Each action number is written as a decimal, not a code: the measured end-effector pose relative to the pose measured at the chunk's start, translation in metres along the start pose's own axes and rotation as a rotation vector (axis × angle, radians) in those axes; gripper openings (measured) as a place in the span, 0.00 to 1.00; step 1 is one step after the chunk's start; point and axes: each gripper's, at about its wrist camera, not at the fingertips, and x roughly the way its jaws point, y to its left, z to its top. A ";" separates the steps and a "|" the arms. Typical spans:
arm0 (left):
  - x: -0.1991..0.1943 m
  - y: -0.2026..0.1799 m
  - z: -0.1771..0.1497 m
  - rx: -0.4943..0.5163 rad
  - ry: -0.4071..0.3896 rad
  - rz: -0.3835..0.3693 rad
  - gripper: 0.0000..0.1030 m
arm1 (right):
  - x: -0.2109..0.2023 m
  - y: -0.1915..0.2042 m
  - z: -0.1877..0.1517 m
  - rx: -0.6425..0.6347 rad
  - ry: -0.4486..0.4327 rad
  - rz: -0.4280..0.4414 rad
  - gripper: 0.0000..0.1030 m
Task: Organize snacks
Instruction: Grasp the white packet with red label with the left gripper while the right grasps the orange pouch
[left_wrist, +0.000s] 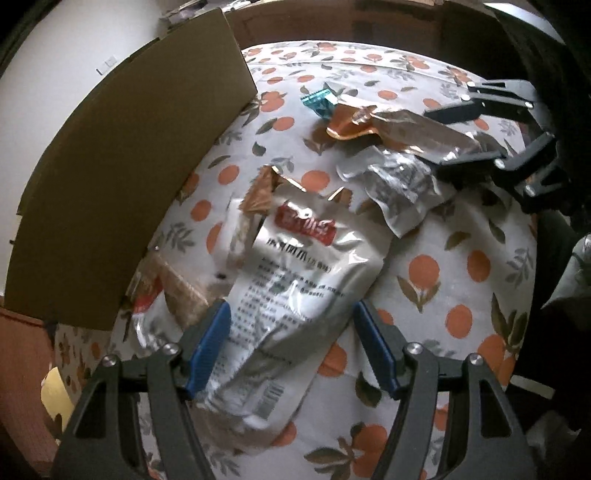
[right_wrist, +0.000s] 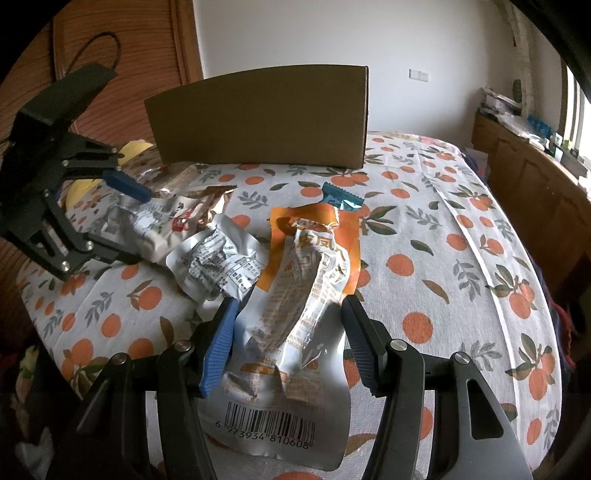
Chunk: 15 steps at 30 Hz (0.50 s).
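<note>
A white snack pouch (left_wrist: 295, 280) with a red label lies lengthwise between the blue pads of my left gripper (left_wrist: 291, 321), which press on its two sides. The right wrist view shows that left gripper (right_wrist: 142, 225) at the left, over the same pouch (right_wrist: 162, 236). My right gripper (right_wrist: 286, 325) is closed on an orange-topped silver pouch (right_wrist: 306, 266), creased down its middle. From the left wrist, the right gripper (left_wrist: 436, 142) holds that pouch (left_wrist: 406, 129) at the far right. A crumpled silver pouch (left_wrist: 399, 184) (right_wrist: 218, 266) lies between the two.
A brown cardboard box (left_wrist: 129, 184) (right_wrist: 258, 118) stands on the orange-patterned bed cover (left_wrist: 461, 277) (right_wrist: 443, 258). A small teal wrapper (left_wrist: 319, 101) (right_wrist: 340, 195) lies near it. Brown packets (left_wrist: 177, 288) sit by the box. A wooden cabinet (right_wrist: 535, 166) runs along the right.
</note>
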 end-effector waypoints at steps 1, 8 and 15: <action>0.002 0.003 0.001 -0.005 -0.007 -0.006 0.68 | 0.000 0.000 0.000 0.000 0.000 0.002 0.57; 0.010 0.012 0.007 -0.041 -0.051 -0.034 0.75 | 0.002 -0.001 0.001 -0.002 -0.001 0.014 0.57; 0.016 0.021 0.003 -0.133 -0.077 -0.112 0.72 | 0.001 -0.003 0.000 -0.002 0.003 0.025 0.57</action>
